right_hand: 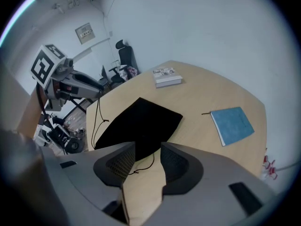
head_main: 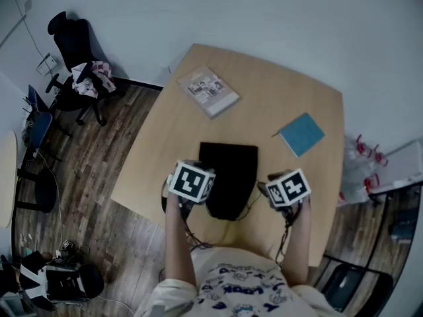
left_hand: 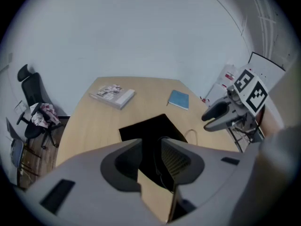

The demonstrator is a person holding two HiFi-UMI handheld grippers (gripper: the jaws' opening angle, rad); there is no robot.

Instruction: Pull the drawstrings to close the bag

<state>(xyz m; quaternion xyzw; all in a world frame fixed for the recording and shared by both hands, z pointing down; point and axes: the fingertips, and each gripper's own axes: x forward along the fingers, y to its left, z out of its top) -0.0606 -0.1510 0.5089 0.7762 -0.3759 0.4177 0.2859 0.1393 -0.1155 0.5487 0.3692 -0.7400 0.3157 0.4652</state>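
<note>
A black drawstring bag (head_main: pixel 228 177) lies flat on the wooden table (head_main: pixel 277 91), its mouth toward the person. In the left gripper view my left gripper (left_hand: pixel 151 147) stands open over the bag's near left edge (left_hand: pixel 150 131), where a thin cord shows in the gap with no pad touching it. My right gripper (right_hand: pixel 148 152) is open too, and the right drawstring (right_hand: pixel 143 165) lies loose on the table between its jaws. The left drawstring loop (right_hand: pixel 96 121) hangs off the table edge. The marker cubes (head_main: pixel 192 182) (head_main: pixel 289 187) flank the bag's mouth.
A magazine-like book (head_main: pixel 208 91) lies at the table's far side and a blue notebook (head_main: pixel 301 134) at the right. A black office chair (head_main: pixel 76 51) with clothes stands on the wooden floor to the left. The table's near edge runs close under both grippers.
</note>
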